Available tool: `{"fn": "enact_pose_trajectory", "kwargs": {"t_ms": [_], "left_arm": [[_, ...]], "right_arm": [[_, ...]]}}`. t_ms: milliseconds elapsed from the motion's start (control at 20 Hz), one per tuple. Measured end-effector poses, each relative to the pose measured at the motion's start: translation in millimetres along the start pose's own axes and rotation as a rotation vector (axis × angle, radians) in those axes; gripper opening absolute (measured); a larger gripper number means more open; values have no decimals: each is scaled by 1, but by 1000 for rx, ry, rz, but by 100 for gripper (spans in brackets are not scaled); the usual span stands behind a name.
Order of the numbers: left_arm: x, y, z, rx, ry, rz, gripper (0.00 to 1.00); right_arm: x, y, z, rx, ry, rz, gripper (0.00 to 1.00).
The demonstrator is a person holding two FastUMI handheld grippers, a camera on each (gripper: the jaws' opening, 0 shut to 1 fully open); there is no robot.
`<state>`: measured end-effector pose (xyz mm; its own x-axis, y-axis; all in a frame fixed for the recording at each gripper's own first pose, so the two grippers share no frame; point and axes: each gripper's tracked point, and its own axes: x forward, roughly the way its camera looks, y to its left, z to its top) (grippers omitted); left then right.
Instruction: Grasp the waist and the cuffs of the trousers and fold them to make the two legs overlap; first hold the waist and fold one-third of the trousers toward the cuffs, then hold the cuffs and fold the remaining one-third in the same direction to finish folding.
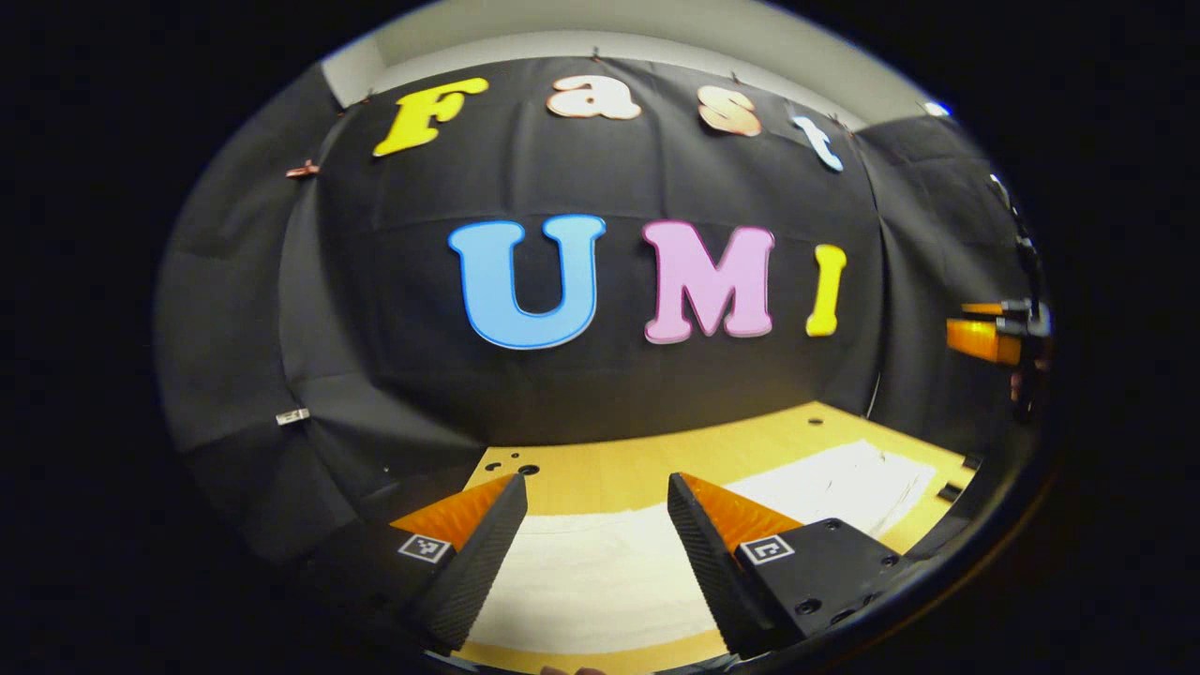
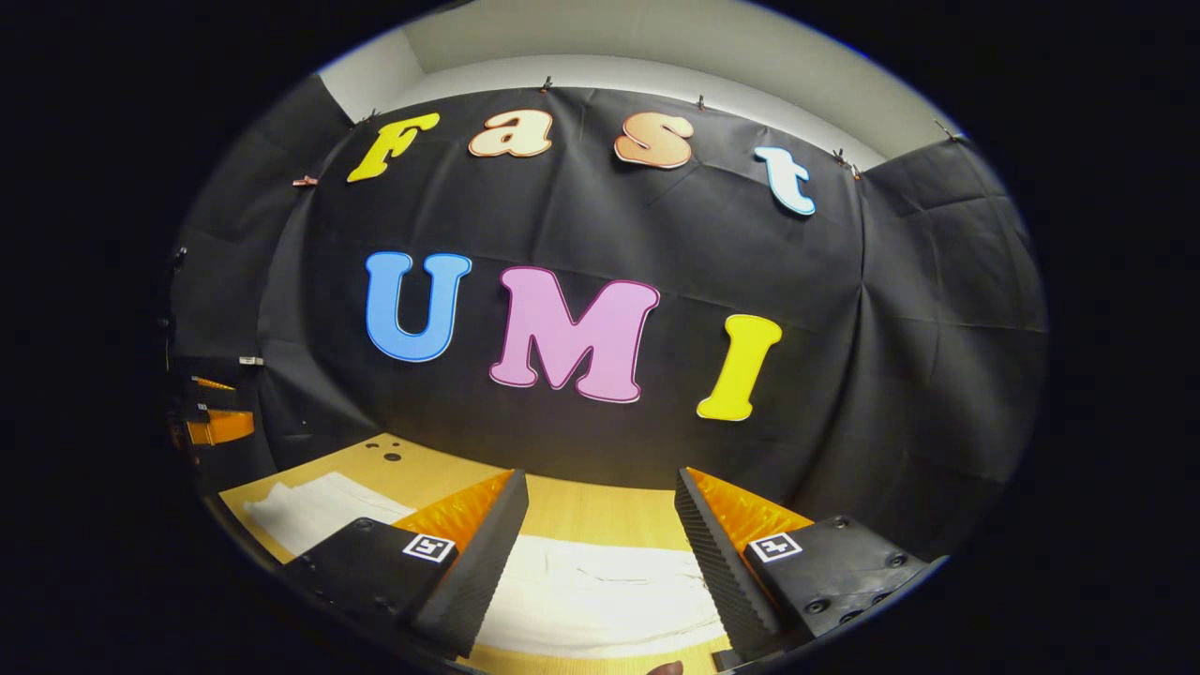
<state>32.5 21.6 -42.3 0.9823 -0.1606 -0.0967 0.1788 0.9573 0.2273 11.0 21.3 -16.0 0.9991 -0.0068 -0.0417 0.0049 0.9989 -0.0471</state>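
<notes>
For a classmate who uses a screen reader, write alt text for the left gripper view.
The left gripper hangs open above white trousers spread flat on a wooden table, its two fingers apart with nothing between them. Black cloth forms the booth's wall behind the table. The right gripper shows at the far right edge.

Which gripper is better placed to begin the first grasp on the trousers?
Neither clearly. The left gripper and the right gripper both hang open above the white trousers on the wooden table, touching nothing. I cannot tell which end is the waist.
</notes>
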Motion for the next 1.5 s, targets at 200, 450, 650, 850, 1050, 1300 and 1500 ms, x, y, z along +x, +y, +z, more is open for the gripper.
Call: {"fn": "enact_pose_trajectory", "kwargs": {"t_ms": [200, 450, 650, 850, 1050, 1300, 1500], "left_arm": [[9, -5, -37, 301, 91, -127, 93], [9, -25, -112, 661, 263, -323, 95], [4, -35, -169, 830, 396, -422, 95], [-1, -36, -217, 970, 502, -499, 94], [-4, -33, -249, 1091, 562, -539, 95], [0, -17, -286, 1190, 639, -569, 95], [7, -14, -294, 1218, 655, -555, 92]], "right_arm": [[5, 4, -7, -9, 19, -4, 97], [9, 5, -19, -25, 46, -13, 98], [8, 1, -26, -52, 64, -22, 96], [6, -8, -34, -49, 83, -40, 98], [5, -16, -38, -42, 97, -55, 98], [1, -20, -44, -59, 115, -59, 97], [-3, -23, -43, -85, 113, -64, 98]]}}
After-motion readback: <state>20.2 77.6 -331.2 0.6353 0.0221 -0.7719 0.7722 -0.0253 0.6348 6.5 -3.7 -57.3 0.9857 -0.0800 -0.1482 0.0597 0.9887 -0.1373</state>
